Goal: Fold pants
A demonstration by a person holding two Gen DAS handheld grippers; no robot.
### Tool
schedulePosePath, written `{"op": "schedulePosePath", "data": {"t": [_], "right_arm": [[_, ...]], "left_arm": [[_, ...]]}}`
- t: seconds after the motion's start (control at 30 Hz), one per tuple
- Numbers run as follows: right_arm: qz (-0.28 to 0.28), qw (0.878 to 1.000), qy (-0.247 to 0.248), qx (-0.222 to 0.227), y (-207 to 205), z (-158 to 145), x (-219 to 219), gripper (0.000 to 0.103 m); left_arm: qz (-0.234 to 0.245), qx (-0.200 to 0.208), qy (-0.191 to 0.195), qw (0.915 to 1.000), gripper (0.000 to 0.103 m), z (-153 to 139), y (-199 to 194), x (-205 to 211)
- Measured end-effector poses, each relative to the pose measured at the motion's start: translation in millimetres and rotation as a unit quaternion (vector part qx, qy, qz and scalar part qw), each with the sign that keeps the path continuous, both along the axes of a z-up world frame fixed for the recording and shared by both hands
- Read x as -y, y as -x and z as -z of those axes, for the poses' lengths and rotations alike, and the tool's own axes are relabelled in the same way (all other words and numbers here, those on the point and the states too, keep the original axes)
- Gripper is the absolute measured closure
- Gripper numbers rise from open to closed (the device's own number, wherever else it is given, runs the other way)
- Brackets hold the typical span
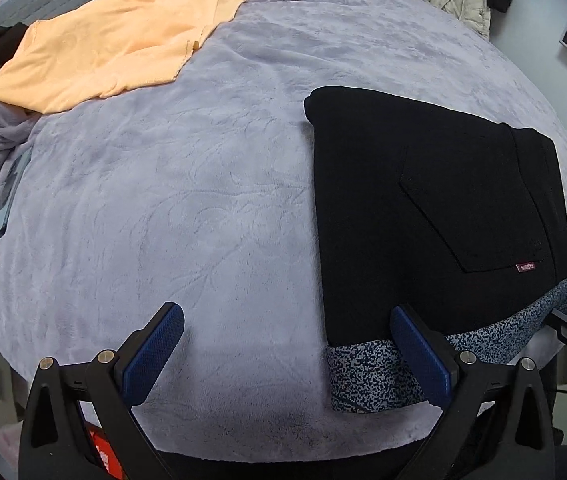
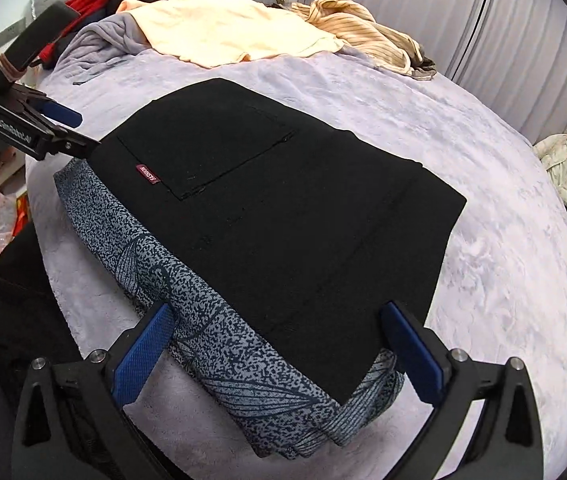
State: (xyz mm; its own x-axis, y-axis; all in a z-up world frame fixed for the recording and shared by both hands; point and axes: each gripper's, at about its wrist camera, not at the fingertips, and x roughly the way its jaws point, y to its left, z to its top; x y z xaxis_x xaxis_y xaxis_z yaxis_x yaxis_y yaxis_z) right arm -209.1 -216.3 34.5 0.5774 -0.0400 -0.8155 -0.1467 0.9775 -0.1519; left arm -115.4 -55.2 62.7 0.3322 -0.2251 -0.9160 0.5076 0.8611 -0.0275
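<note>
Both grippers, left gripper (image 1: 287, 354) and right gripper (image 2: 279, 354), gape wide, holding nothing. Black pants (image 2: 283, 208) lie folded atop a speckled garment (image 2: 219, 344); folding looks finished, so next likely comes withdrawing or tidying edges.

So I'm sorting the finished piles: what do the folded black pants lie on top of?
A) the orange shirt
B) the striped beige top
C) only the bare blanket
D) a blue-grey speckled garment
D: the black pants lie on a blue-grey speckled garment that sticks out along their near edge.

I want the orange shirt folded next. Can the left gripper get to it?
Probably yes: the left gripper is open, and only bare blanket lies between it and the orange shirt, though it looks far.
</note>
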Motion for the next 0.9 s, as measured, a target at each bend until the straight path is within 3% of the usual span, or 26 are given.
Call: {"op": "schedulePosePath", "data": {"t": [0.13, 0.27, 0.43, 0.67, 0.8, 0.9], "right_arm": [[-0.018, 1.0, 0.002, -0.007, 5.1, -8.2, 0.9, 0.0], [-0.045, 0.997, -0.048, 0.036, 3.1, -43.9, 10.7, 0.0], [-0.128, 0.99, -0.048, 0.047, -45.1, -64.8, -5.3, 0.0], [-0.284, 0.957, -0.048, -0.046, -140.3, -44.4, -74.1, 0.0], [-0.32, 0.942, -0.038, -0.09, -171.1, -22.5, -106.3, 0.0], [-0.329, 0.938, -0.02, -0.108, -163.9, 4.7, -104.9, 0.0]], "left_arm": [[0.003, 0.01, -0.011, 0.9999, 0.0, -3.0, 2.4, 2.9], [0.0, 0.01, -0.011, 0.9999, 0.0, -3.5, 4.0, 3.5], [0.0, 0.013, -0.012, 0.9998, 0.0, -3.6, 4.5, 1.9], [-0.004, -0.001, 0.004, 1.0, 0.0, -5.5, 5.3, -8.7], [-0.024, -0.008, 0.014, 0.9996, 0.0, -9.3, -1.1, -22.3], [-0.023, 0.001, 0.013, 0.9997, 0.0, -15.7, -6.7, -22.3]]}}
